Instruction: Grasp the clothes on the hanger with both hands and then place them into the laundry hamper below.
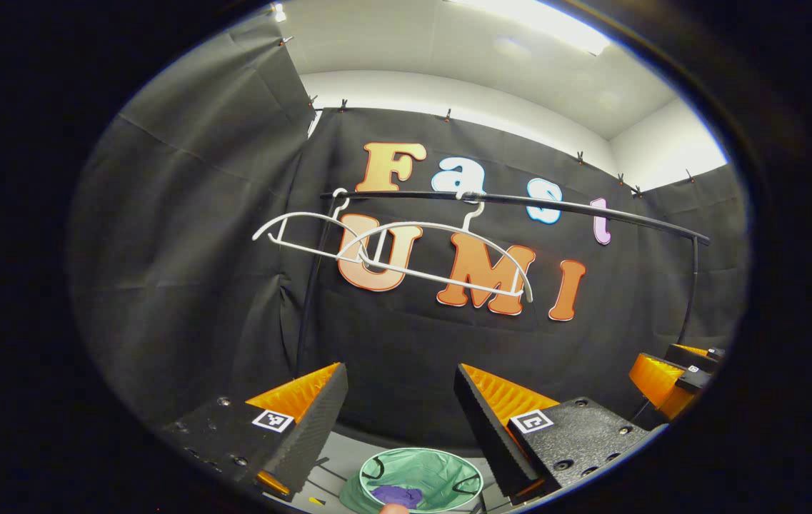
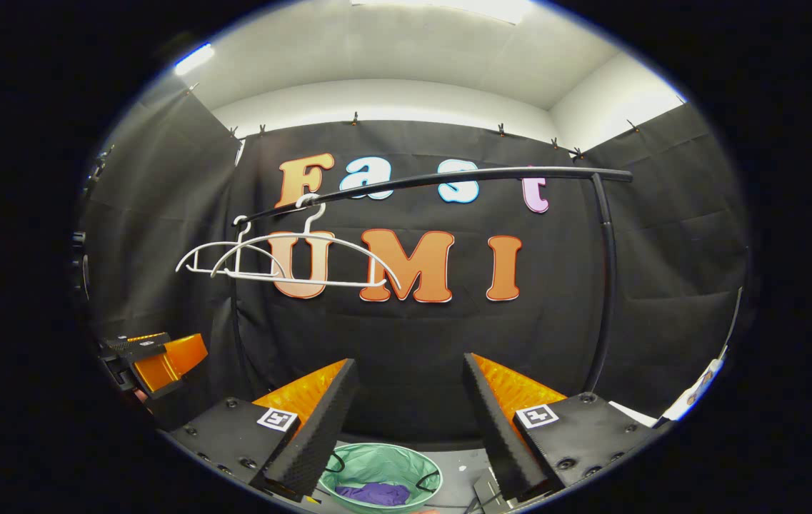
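Two bare white hangers [image 1: 406, 253] [image 2: 291, 260] hang from the black rail [image 1: 520, 203] [image 2: 448, 178]. Below stands the green laundry hamper [image 1: 448, 467] [image 2: 356, 464], with a purple garment [image 1: 397, 494] [image 2: 373, 492] lying inside. My left gripper [image 1: 400, 377] is open, raised above the hamper with nothing between its fingers. My right gripper [image 2: 409, 371] is open too and holds nothing. The right gripper also appears at the right edge of the left gripper view [image 1: 670, 382], and the left gripper at the left edge of the right gripper view [image 2: 152, 360].
The rail rests on black uprights, one on each side [image 1: 309, 300] [image 2: 605, 285]. Black cloth walls close the booth behind and beside it. Pale floor [image 2: 459, 475] surrounds the hamper.
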A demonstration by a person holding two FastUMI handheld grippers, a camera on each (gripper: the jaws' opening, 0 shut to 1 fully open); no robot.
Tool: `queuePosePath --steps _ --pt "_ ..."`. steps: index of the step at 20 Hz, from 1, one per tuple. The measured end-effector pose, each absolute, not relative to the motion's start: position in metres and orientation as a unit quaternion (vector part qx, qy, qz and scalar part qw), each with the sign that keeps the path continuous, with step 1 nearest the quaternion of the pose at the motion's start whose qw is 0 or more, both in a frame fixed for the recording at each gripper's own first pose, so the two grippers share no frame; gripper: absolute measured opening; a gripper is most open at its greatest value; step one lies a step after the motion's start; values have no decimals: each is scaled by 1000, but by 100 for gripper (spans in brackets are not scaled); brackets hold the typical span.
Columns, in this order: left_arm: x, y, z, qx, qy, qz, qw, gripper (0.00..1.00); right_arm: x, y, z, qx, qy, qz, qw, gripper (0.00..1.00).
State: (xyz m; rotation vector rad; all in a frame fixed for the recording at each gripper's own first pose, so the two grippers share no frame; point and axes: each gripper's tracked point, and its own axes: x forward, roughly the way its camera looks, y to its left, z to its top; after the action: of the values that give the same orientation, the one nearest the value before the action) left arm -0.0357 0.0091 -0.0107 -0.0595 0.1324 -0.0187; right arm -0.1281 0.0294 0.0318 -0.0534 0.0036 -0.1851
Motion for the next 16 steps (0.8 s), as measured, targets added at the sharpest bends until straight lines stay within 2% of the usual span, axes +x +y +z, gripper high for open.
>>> queuePosePath --steps 1,2,4,7,9,14,16 --pt "-43 8 -7 -29 62 -5 998 92 -134 28 33 -23 -2 -84 996 97" --pt "-49 5 -2 -31 53 0 998 95 -138 27 36 -16 -6 -74 997 97" --pt "-65 -6 0 -25 54 13 998 92 -150 22 29 -7 7 -53 999 96" --pt "-84 -37 9 -30 43 7 999 92 -171 1 32 -14 7 -47 999 94" --pt "-93 -53 8 -51 47 9 998 99 -183 -7 34 -11 5 -38 999 96" --pt "-106 -81 11 -57 43 14 997 92 -201 -32 25 7 16 -29 999 94" --pt "-111 -89 13 -45 36 15 998 95 -206 -40 24 18 16 -26 999 94"
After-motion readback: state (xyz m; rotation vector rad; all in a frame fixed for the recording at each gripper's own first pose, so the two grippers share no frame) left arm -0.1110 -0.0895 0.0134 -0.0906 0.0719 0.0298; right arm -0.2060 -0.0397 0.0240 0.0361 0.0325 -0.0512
